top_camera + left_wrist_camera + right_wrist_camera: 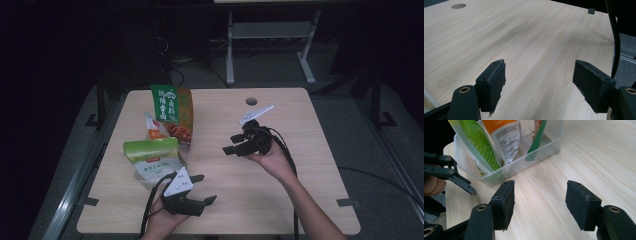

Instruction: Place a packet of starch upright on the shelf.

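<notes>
A clear plastic bin stands on the left half of the wooden table. Upright in it are several snack bags: a light green and white one, a tall dark green one, an orange one and a white and orange one. My left gripper is open just right of the bin's near corner, over bare wood. My right gripper is open at mid-table, jaws pointing at the bin from a short way off. Neither holds anything.
A round cable hole lies in the tabletop at the back. A black cable trails past the table's right edge. Dark floor and a white frame lie beyond the table. The left gripper's linkage shows beside the bin.
</notes>
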A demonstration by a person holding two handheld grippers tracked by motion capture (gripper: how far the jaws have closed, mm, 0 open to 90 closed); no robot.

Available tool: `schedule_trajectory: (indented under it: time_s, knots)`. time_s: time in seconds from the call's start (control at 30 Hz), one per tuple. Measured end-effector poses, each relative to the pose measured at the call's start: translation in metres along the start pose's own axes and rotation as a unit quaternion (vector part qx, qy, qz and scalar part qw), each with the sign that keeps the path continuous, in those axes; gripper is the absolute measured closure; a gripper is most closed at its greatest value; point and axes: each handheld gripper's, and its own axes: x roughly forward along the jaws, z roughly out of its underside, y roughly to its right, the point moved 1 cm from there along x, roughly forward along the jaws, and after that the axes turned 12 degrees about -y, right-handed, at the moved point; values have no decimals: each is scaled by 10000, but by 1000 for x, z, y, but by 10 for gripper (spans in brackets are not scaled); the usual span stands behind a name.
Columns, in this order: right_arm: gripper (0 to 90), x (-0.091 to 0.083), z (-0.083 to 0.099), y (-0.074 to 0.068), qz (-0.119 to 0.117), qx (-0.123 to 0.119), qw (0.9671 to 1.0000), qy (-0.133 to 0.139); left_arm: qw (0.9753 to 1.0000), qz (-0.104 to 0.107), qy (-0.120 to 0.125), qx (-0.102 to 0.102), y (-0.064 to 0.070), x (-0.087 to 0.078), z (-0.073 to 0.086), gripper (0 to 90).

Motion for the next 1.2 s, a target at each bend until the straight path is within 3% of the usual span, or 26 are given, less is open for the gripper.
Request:
schedule_trajectory:
  time_s: [0.23, 0.6, 1.2]
  knots:
    - [382, -4, 11, 6, 53, 183, 9998, -15, 10000, -4, 14, -52, -1, 0, 0, 259]
    - [352, -10, 27, 15, 182, 263, 9994, -102, 10000, -4, -30, -74, -4, -1, 0, 259]
    - [333, -19, 65, 24, 258, 514, 9983, 14, 9999, -29, 1, -111, -5, 0, 1, 259]
